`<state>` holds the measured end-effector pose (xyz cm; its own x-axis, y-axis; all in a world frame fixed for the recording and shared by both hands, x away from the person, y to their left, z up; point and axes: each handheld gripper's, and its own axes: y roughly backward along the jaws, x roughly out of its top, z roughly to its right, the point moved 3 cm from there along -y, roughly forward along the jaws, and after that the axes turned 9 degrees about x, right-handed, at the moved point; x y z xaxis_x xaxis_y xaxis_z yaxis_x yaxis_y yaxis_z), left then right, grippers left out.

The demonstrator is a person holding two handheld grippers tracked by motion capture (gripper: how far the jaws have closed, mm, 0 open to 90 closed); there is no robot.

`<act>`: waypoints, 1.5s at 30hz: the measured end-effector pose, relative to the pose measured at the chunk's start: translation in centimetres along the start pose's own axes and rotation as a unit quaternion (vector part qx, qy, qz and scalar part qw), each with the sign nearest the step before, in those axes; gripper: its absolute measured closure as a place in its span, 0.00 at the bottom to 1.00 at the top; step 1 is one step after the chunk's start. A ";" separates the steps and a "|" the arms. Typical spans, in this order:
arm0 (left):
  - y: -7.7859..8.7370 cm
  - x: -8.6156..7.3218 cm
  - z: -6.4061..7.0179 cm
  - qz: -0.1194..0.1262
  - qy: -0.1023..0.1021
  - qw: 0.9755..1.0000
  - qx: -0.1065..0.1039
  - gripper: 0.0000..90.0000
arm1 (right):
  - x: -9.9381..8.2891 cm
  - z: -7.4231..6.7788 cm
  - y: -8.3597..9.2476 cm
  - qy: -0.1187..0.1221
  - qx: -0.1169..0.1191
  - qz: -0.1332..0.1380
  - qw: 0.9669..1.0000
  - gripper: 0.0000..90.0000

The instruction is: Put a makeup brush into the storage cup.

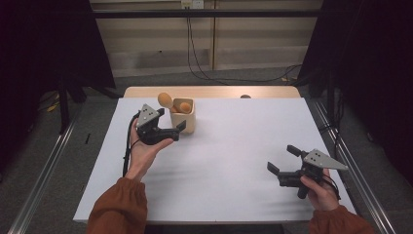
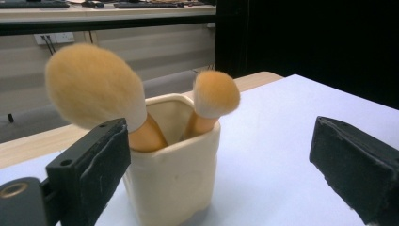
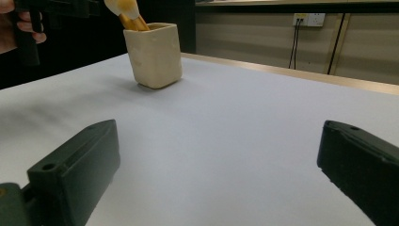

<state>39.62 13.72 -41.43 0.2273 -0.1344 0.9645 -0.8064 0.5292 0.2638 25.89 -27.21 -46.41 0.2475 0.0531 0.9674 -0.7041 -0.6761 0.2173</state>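
A cream square cup (image 1: 185,118) stands at the table's far left with two orange-handled fluffy brushes in it, bristles up. The large brush (image 1: 165,100) leans left and the small brush (image 1: 185,107) stands beside it. My left gripper (image 1: 171,121) is open right in front of the cup; in the left gripper view the cup (image 2: 174,174) sits just beyond the wide-apart jaws, nearer the left one, with the large brush (image 2: 94,87) and small brush (image 2: 215,94) above. My right gripper (image 1: 282,158) is open over bare table at the near right, holding nothing.
A white sheet (image 1: 234,161) covers the table, with a wooden strip (image 1: 214,91) along the far edge. Metal rails (image 1: 44,170) run along both sides on the floor, and cables (image 1: 204,73) lie behind. In the right gripper view the cup (image 3: 153,54) stands far ahead to the left.
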 end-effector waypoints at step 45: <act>9.7 -4.6 -1.7 -0.025 0.012 1.000 0.007 0.02 | 0.0 -0.1 1.0 -0.001 -0.026 0.005 1.000 0.00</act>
<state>31.68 20.87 -43.32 0.2808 -0.1409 0.9494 -0.8009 0.5107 0.3127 25.12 -27.87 -46.22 0.2408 0.0451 0.9695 -0.7405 -0.6372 0.2136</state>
